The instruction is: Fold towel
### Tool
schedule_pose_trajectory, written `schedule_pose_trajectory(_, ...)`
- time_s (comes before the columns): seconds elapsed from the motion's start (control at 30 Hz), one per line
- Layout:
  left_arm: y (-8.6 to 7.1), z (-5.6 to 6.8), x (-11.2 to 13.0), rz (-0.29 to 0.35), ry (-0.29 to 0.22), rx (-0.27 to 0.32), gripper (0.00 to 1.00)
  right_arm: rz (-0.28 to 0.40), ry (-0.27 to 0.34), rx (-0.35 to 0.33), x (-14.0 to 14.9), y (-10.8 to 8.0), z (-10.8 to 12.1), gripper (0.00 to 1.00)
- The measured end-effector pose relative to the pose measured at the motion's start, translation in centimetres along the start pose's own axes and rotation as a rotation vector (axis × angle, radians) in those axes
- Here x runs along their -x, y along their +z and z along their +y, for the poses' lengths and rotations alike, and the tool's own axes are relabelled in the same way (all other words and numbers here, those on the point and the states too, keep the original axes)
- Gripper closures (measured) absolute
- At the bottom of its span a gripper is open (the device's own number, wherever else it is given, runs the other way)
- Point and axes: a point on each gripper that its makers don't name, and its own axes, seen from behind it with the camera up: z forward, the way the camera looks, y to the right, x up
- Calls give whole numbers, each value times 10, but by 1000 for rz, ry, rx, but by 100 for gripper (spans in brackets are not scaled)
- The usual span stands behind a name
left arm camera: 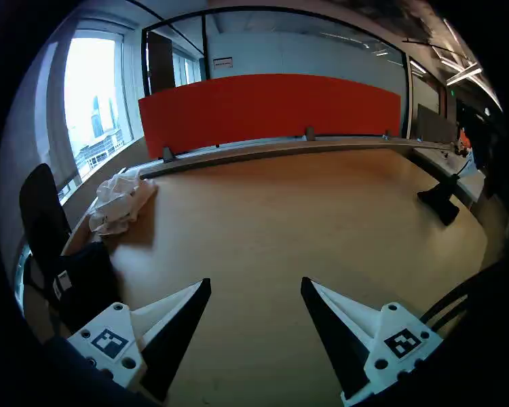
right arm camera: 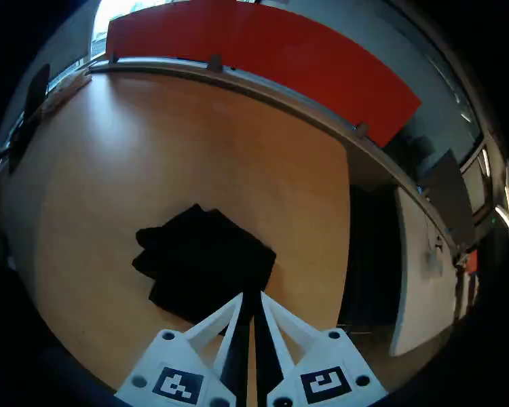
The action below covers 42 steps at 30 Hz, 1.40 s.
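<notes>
1. Broadly, the surface (left arm camera: 288, 224) is stretching out from the red partition (left arm camera: 268, 108).
2. The black towel (right arm camera: 207, 271) is lying bunched, well apart from the partition.
3. The left gripper (left arm camera: 254, 298) is facing the partition, jaws wide.
4. The right gripper (right arm camera: 252, 302) is holding its jaws almost closed at the towel's edge farthest from the partition.

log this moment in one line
left gripper: open over wooden table | right gripper: shut at black towel edge, grip unclear | white cloth: crumpled at table edge
</notes>
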Motion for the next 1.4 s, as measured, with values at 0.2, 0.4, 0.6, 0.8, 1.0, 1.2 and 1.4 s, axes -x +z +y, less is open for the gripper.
schedule_pose_trajectory(0.2,-1,0,1,-1,4,-2,1,-45,1,8,20,6,1,97)
schedule_pose_trajectory(0.4,-1,0,2,-3,7,-6,1,-80,22,11,38,12,0,97)
schedule_pose_trajectory(0.6,-1,0,1,-4,10,-9,1,-112,29,2,52,18,-5,97)
schedule_pose_trajectory(0.8,-3,0,1,-5,16,-12,1,-144,34,-7,66,24,-10,97)
schedule_pose_trajectory(1.0,-3,-2,2,-8,20,-16,1,-177,42,-6,79,30,-12,97)
schedule_pose_trajectory(1.2,-4,-2,2,-12,26,-19,1,-200,54,1,87,36,-11,97)
schedule_pose_trajectory(1.4,-5,-2,3,-14,30,-22,1,-209,57,9,91,41,-11,97)
